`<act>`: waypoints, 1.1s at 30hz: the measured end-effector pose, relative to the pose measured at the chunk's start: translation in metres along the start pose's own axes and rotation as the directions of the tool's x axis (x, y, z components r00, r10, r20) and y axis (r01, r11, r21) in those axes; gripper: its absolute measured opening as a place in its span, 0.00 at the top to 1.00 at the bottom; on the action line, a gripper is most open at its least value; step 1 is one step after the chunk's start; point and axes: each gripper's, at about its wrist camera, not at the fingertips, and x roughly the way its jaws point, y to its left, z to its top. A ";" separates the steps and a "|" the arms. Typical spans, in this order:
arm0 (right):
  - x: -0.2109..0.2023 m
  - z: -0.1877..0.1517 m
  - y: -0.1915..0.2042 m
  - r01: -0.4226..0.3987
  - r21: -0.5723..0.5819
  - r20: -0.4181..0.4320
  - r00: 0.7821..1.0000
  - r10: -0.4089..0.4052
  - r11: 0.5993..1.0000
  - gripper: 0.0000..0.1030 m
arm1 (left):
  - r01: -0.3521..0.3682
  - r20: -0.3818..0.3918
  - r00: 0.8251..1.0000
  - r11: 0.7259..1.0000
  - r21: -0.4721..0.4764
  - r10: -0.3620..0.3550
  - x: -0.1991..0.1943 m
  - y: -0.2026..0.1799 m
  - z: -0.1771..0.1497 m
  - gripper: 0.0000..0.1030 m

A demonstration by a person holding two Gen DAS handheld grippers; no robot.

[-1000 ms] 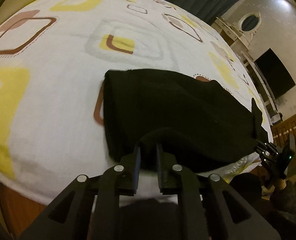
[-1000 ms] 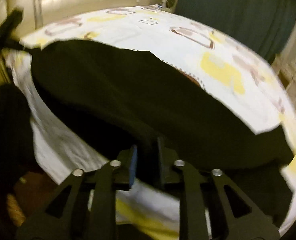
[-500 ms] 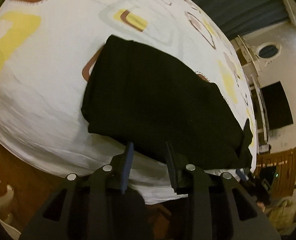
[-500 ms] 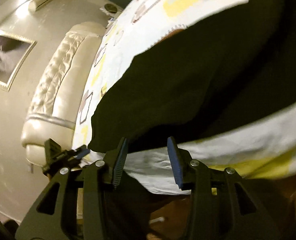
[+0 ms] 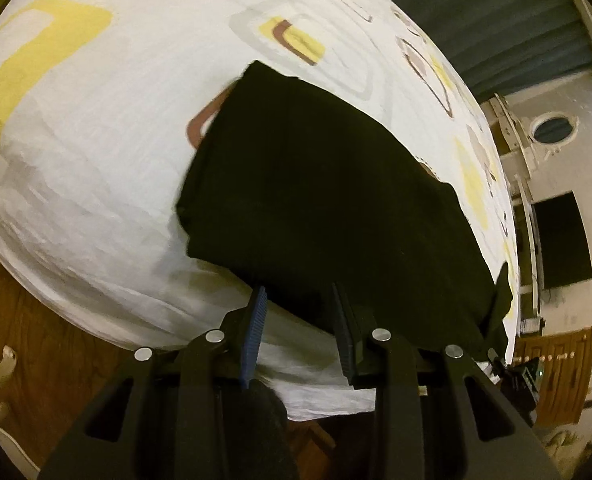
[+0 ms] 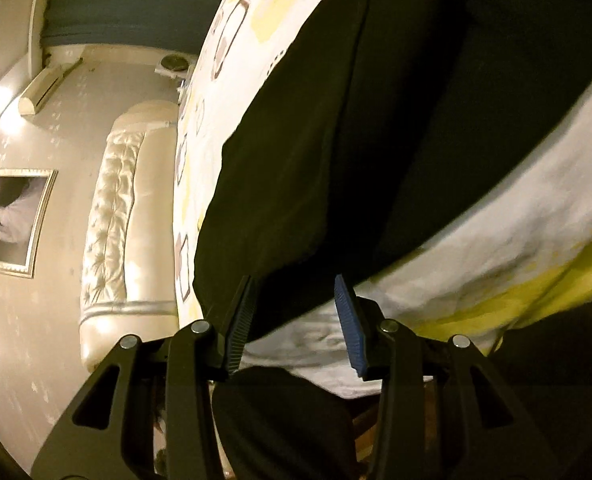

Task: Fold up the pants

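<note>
Pants of soft black cloth (image 5: pixel 327 208) lay folded into a thick rectangle on the white bed sheet with yellow and brown squares (image 5: pixel 96 152), near its front edge. Left tongs (image 5: pixel 299 320) had just opened and stood released, nothing between them. From the right wrist, the right tongs (image 6: pixel 294 312) had likewise spread apart, empty, at the bundle's near corner. Limp and light, it would likely sag unless pinched through all layers at two corners
</note>
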 end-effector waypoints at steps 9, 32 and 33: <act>0.018 0.018 0.000 0.021 0.025 0.042 0.999 -0.022 0.999 0.74 | -0.035 0.008 0.999 0.997 -0.064 0.036 0.010 0.010 0.010 0.68; 0.032 0.006 0.002 0.098 -0.110 0.024 0.995 -0.096 0.989 0.89 | -0.140 0.046 0.989 0.988 0.063 0.137 0.006 0.013 0.016 0.90; 0.029 0.007 0.002 0.097 -0.108 0.018 0.995 -0.095 0.989 0.87 | -0.155 0.057 0.987 0.985 0.082 0.150 0.004 0.009 0.013 0.89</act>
